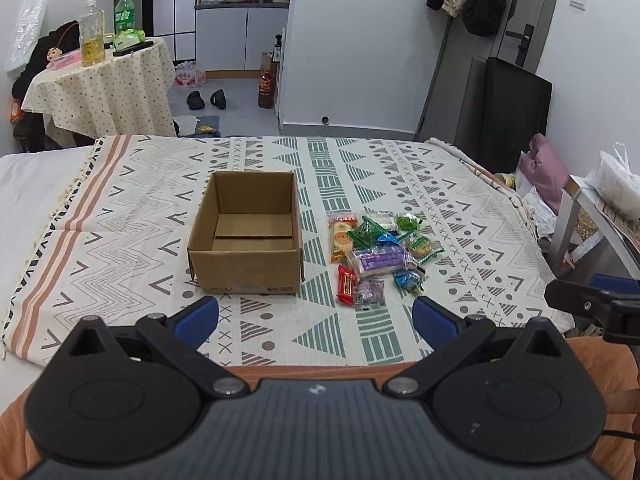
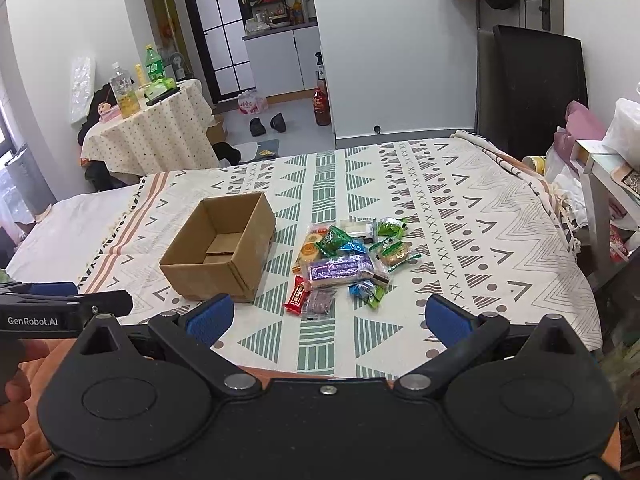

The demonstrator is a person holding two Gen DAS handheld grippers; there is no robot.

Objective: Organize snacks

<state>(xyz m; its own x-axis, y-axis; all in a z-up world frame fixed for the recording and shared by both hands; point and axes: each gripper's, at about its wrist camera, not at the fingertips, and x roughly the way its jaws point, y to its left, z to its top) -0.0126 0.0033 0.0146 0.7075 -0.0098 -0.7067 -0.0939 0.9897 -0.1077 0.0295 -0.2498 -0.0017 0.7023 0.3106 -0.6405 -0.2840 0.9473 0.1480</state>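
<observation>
nearest, the left gripper (image 1: 316, 318) hovers low over the bed's patterned cream blanket (image 1: 400, 184), blue-padded fingers spread wide, nothing between them. the right gripper (image 2: 330, 318) hangs the same way, spread wide and empty, with part of a hand (image 2: 16, 392) at its left edge. just beyond lies the pile of wrapped snacks (image 1: 376, 252): a red bar, a purple packet, green, blue and orange wrappers, touching one another. just left of the pile stands the open brown cardboard box (image 1: 246, 264), upright and empty. farther off, a round worktop under a dotted cloth (image 1: 100, 88) carries bottles.
</observation>
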